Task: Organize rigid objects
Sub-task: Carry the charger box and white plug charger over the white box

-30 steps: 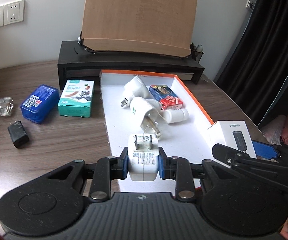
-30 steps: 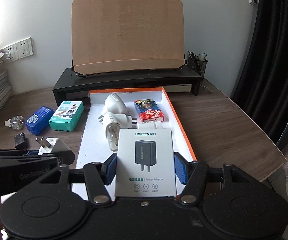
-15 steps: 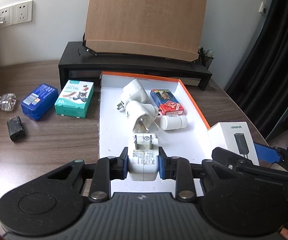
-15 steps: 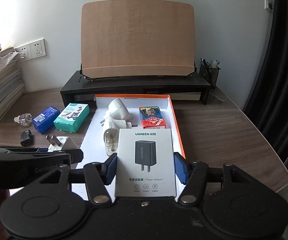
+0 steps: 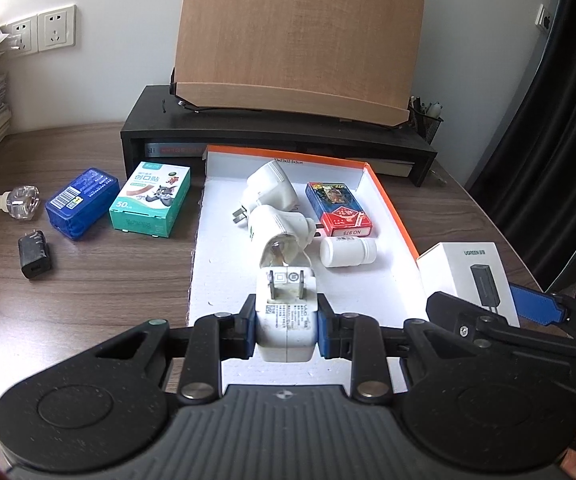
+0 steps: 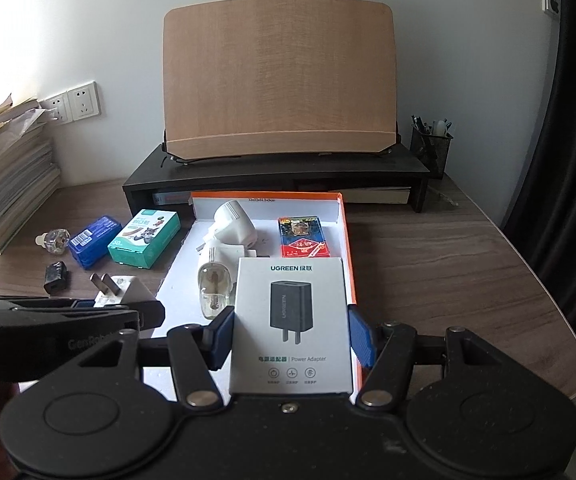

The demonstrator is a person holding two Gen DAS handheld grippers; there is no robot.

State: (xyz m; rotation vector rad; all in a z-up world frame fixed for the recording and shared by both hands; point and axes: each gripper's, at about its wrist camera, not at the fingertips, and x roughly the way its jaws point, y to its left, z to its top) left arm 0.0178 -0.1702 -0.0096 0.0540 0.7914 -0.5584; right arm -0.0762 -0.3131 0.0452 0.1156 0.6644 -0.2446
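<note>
My left gripper (image 5: pixel 286 322) is shut on a white plug adapter (image 5: pixel 286 312), prongs forward, held above the near end of the orange-rimmed white tray (image 5: pixel 224 292). My right gripper (image 6: pixel 289 330) is shut on a white UGREEN charger box (image 6: pixel 291 320), held above the tray's near right corner (image 6: pixel 349 256); the box also shows in the left wrist view (image 5: pixel 471 276). In the tray lie two white plugs (image 5: pixel 272 200), a red card box (image 5: pixel 337 214) and a small white bottle (image 5: pixel 347 252).
On the wooden desk left of the tray lie a teal box (image 5: pixel 150 204), a blue box (image 5: pixel 82 202), a black charger (image 5: pixel 34 254) and a clear bottle (image 5: pixel 18 202). A black monitor riser (image 5: pixel 280 136) with a wooden board stands behind. Books are stacked at far left (image 6: pixel 4 184).
Both grippers have pulled back and risen, still holding their objects; the tray and desk objects look farther away. Nothing was let go.
</note>
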